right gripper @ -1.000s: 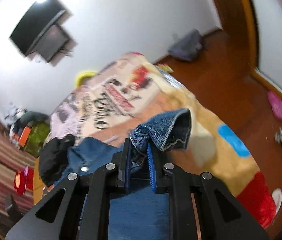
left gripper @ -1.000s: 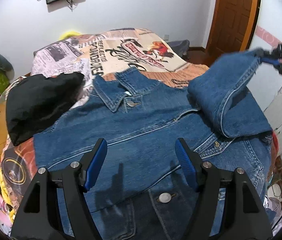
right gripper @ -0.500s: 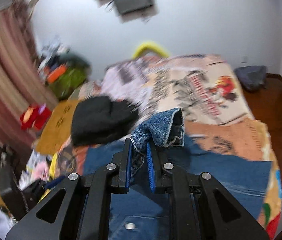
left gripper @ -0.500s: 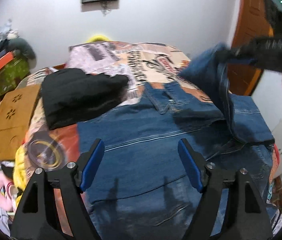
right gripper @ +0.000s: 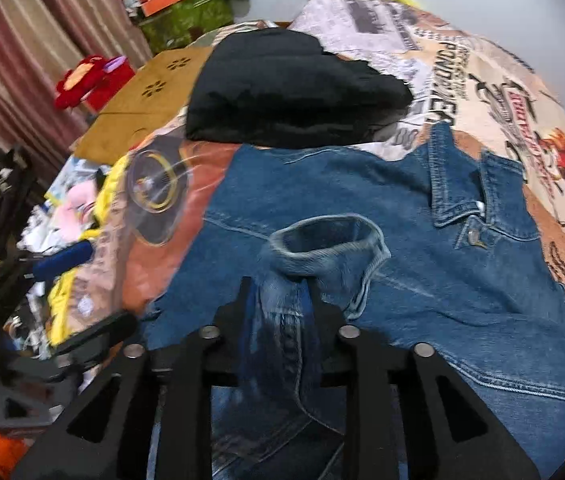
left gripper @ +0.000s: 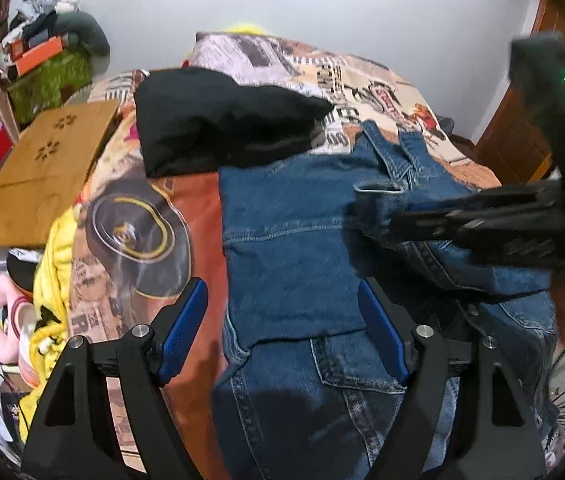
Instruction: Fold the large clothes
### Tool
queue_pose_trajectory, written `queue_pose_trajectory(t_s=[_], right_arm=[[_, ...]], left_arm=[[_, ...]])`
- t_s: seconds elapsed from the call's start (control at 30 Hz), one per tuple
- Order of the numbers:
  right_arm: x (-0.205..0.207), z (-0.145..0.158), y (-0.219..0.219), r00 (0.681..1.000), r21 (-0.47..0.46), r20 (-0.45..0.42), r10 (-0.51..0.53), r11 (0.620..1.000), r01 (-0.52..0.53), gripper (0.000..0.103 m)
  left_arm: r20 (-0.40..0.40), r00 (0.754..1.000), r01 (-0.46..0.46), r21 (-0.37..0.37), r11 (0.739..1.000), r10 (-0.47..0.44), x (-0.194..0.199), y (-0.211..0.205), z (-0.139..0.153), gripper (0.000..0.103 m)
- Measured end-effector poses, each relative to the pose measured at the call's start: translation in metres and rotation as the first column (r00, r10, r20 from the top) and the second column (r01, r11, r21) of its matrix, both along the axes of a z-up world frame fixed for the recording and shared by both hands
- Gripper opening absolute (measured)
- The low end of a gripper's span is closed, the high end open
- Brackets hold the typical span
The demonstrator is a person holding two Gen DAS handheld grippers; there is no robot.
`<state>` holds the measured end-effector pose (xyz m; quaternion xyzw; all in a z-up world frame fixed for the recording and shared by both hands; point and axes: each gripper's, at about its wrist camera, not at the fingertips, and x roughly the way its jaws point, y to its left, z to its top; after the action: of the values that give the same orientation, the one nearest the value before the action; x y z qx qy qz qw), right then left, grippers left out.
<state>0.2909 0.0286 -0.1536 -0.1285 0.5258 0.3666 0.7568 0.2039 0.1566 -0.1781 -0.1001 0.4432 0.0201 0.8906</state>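
A blue denim jacket (left gripper: 290, 240) lies front up on the printed bedspread (left gripper: 362, 76), collar toward the far end; it also shows in the right wrist view (right gripper: 422, 240). My right gripper (right gripper: 280, 300) is shut on the jacket's sleeve cuff (right gripper: 322, 240) and holds it low over the jacket's chest. In the left wrist view the right gripper (left gripper: 402, 220) reaches in from the right with the cuff (left gripper: 374, 200). My left gripper (left gripper: 282, 328) is open and empty, above the jacket's lower left part.
A folded black garment (left gripper: 218, 120) lies on the bed beyond the jacket's left shoulder. A wooden board (left gripper: 46, 168) sits at the bed's left edge. Clutter and yellow cloth (left gripper: 54, 264) lie at the left. A wooden door (left gripper: 522, 128) stands at the right.
My right gripper has carried the sleeve cuff from the right side across and down over the jacket's chest. My left gripper has shifted leftward, staying open.
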Motion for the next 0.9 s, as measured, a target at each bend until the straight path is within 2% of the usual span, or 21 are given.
queue_pose_trajectory(t_s=[0.07,0.2,0.27,0.33,0.37,0.5,0.57,0.67,0.73,0.8,0.9], right_arm=[[0.001,0.01,-0.005,1.0,0.015,-0.008,-0.013,1.0,0.013,0.024],[-0.002,0.042,-0.027,0.995,0.068,0.079,-0.066,0.996,0.06,0.027],[-0.003,0.058,-0.048,0.984,0.084,0.142,-0.103,0.992,0.091,0.038],[-0.005,0.07,-0.071,0.964,0.087,0.223,-0.144,0.988,0.127,0.046],[-0.006,0.076,-0.086,0.948,0.082,0.271,-0.166,0.985,0.149,0.046],[-0.008,0.085,-0.14,0.901,0.047,0.364,-0.235,0.971,0.234,0.046],[-0.01,0.082,-0.166,0.881,0.033,0.384,-0.275,0.958,0.285,0.046],[-0.014,0.069,-0.207,0.859,0.005,0.382,-0.34,0.931,0.366,0.046],[-0.015,0.059,-0.228,0.847,-0.006,0.371,-0.381,0.911,0.412,0.046],[-0.015,0.049,-0.251,0.835,-0.012,0.35,-0.425,0.889,0.458,0.046],[-0.011,0.031,-0.279,0.818,-0.018,0.294,-0.494,0.853,0.522,0.046]], left_arm=[[-0.01,1.0,0.015,-0.015,1.0,-0.015,0.003,-0.005,-0.004,0.076],[-0.03,0.998,0.054,-0.085,0.995,-0.057,0.01,-0.017,-0.009,0.076],[-0.047,0.996,0.074,-0.141,0.987,-0.081,0.015,-0.023,-0.014,0.076],[-0.072,0.993,0.079,-0.206,0.975,-0.096,0.022,-0.028,-0.022,0.076],[-0.083,0.992,0.076,-0.23,0.97,-0.097,0.025,-0.028,-0.026,0.076],[-0.155,0.983,0.036,-0.372,0.928,-0.1,0.039,-0.026,-0.05,0.076],[-0.177,0.978,0.027,-0.433,0.901,-0.114,0.046,-0.026,-0.061,0.065],[-0.18,0.979,0.003,-0.441,0.898,-0.092,0.047,-0.028,-0.065,0.052],[-0.183,0.98,-0.006,-0.414,0.91,-0.076,0.049,-0.03,-0.062,0.035],[-0.162,0.984,0.001,-0.383,0.924,-0.068,0.05,-0.032,-0.053,0.026],[-0.116,0.991,0.019,-0.327,0.945,-0.06,0.053,-0.04,-0.033,0.022]])
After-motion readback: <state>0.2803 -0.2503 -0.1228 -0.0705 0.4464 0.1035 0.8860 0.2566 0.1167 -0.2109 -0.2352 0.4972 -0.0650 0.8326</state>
